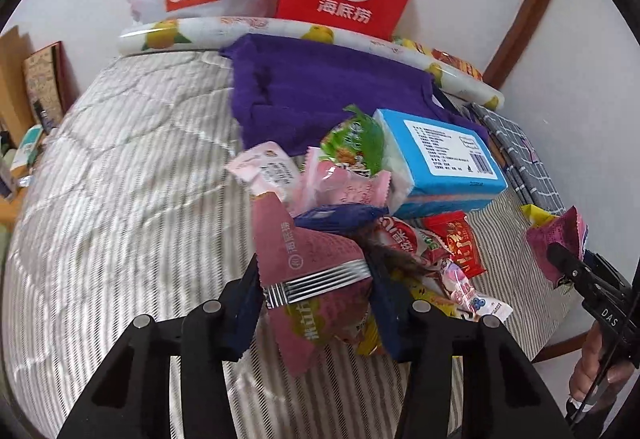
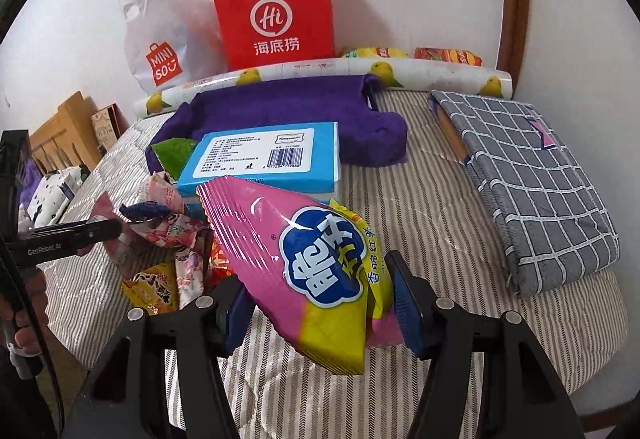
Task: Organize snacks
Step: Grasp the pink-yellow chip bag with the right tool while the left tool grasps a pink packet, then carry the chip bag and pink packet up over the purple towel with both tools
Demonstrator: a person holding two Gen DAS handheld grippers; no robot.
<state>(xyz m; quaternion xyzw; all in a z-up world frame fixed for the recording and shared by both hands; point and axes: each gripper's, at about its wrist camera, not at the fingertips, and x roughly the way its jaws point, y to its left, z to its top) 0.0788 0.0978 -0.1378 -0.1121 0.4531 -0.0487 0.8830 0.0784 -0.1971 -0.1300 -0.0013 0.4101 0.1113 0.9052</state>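
Note:
My left gripper (image 1: 316, 303) is shut on a dusty-pink snack packet (image 1: 308, 259) with a silver band, held above a pile of small snack packets (image 1: 432, 251) on the striped bed. My right gripper (image 2: 316, 303) is shut on a pink and yellow chip bag (image 2: 304, 263), lifted above the bed; the bag also shows at the right edge of the left wrist view (image 1: 556, 239). The left gripper shows at the left in the right wrist view (image 2: 116, 229). A blue tissue pack (image 1: 440, 159) lies behind the pile, half on a purple cloth (image 1: 328, 95).
A red paper bag (image 2: 276, 19) and a white Miniso bag (image 2: 160, 39) stand against the wall. A lemon-print roll (image 2: 320, 73) lies along the bed's back. A grey checked cushion (image 2: 532, 175) lies at right. Wooden furniture (image 2: 64, 127) stands left of the bed.

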